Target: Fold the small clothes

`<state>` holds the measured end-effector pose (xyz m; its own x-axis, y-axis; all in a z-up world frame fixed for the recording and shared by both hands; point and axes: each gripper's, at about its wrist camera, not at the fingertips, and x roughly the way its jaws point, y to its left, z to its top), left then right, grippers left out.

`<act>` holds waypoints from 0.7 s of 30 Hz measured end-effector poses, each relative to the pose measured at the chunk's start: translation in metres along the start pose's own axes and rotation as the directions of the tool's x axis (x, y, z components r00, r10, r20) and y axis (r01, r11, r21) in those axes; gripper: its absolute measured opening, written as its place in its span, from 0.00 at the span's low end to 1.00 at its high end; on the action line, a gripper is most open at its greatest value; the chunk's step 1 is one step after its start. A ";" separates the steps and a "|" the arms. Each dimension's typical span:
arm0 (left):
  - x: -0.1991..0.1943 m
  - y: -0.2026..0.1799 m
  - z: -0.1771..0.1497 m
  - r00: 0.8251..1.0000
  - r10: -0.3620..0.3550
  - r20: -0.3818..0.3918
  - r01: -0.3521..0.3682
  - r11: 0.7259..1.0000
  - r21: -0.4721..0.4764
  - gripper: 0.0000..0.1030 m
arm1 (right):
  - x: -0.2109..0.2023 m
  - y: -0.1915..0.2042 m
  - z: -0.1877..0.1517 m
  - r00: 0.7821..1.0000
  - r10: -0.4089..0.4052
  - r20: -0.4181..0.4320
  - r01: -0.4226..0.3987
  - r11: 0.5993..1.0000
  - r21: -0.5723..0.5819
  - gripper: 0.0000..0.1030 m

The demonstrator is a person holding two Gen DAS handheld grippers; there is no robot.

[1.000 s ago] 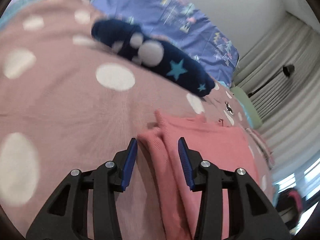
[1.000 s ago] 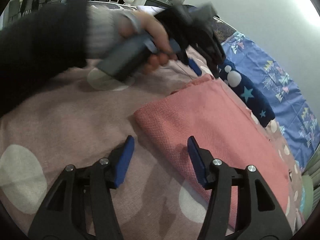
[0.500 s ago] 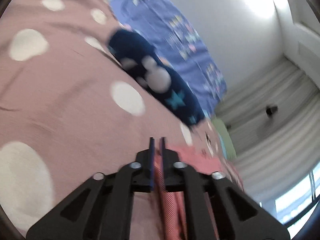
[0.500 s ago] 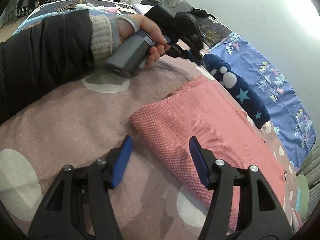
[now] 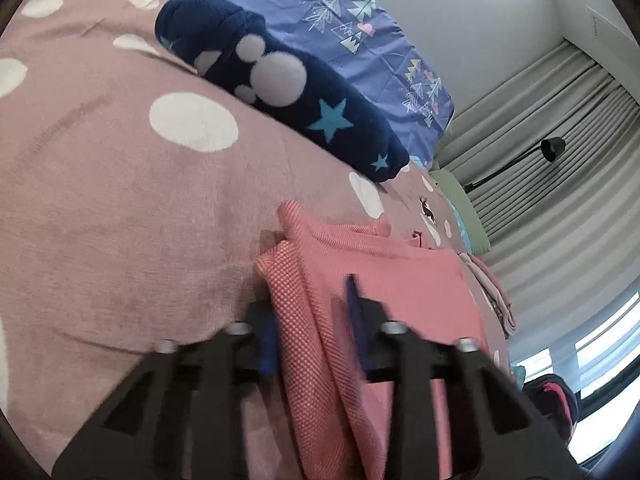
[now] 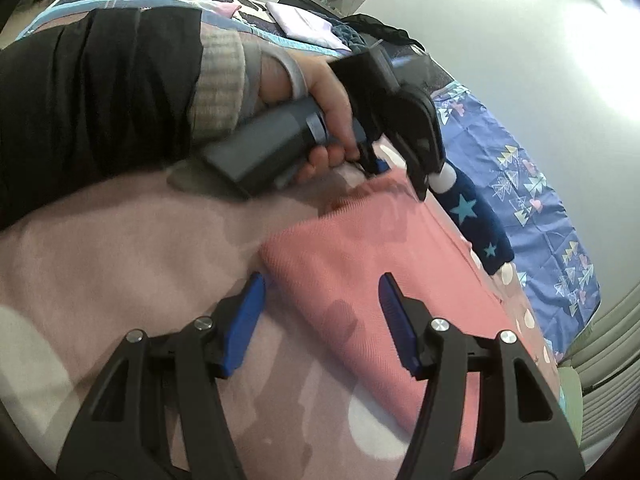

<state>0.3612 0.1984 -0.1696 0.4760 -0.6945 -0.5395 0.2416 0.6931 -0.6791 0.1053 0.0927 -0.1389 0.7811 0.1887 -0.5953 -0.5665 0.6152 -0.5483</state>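
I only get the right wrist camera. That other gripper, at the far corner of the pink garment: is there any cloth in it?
Observer: Yes. In the left wrist view a bunched fold of the pink garment sits between the fingers of the left gripper, and its jaws are closing.
Visitor: Is there anything past the garment that I miss?
Observer: A small stack of pale pink clothes lies beyond it on the spotted bedspread.
Visitor: And by the curtains?
Observer: A black lamp on a thin arm shows against them.
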 end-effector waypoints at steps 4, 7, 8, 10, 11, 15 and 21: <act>-0.003 -0.001 -0.001 1.000 -0.002 0.026 0.002 1.000 -0.004 0.07 | 0.016 0.002 0.012 0.998 0.054 -0.009 -0.054 0.998 -0.011 0.15; -0.019 -0.015 0.002 0.995 -0.027 0.092 0.024 0.999 0.035 0.07 | 0.009 0.010 0.018 1.000 -0.017 0.019 0.017 0.999 -0.033 0.05; -0.024 -0.021 0.004 0.993 -0.039 0.107 0.033 0.998 0.058 0.07 | 0.001 0.011 0.021 0.998 -0.037 0.046 0.039 0.999 -0.023 0.05; -0.026 -0.029 0.004 0.992 -0.021 0.121 0.009 0.995 0.098 0.07 | -0.007 0.004 0.025 0.998 -0.034 0.056 0.031 0.999 0.044 0.05; -0.023 -0.028 0.003 0.993 0.003 0.116 -0.015 0.994 0.104 0.07 | -0.003 0.001 0.025 0.999 -0.007 0.040 0.004 0.998 0.068 0.05; 0.000 -0.003 0.000 0.996 0.081 0.022 -0.082 0.996 0.029 0.08 | 0.019 0.000 0.018 0.995 0.082 -0.053 -0.077 0.993 0.095 0.06; -0.004 -0.002 0.001 0.995 0.090 0.036 -0.091 0.995 0.037 0.23 | 0.006 -0.003 0.013 0.996 0.085 -0.034 -0.081 0.990 0.119 0.17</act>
<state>0.3599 0.1999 -0.1656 0.5257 -0.6219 -0.5805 0.2279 0.7604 -0.6082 0.1154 0.1018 -0.1333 0.7204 0.2145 -0.6595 -0.5924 0.6848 -0.4243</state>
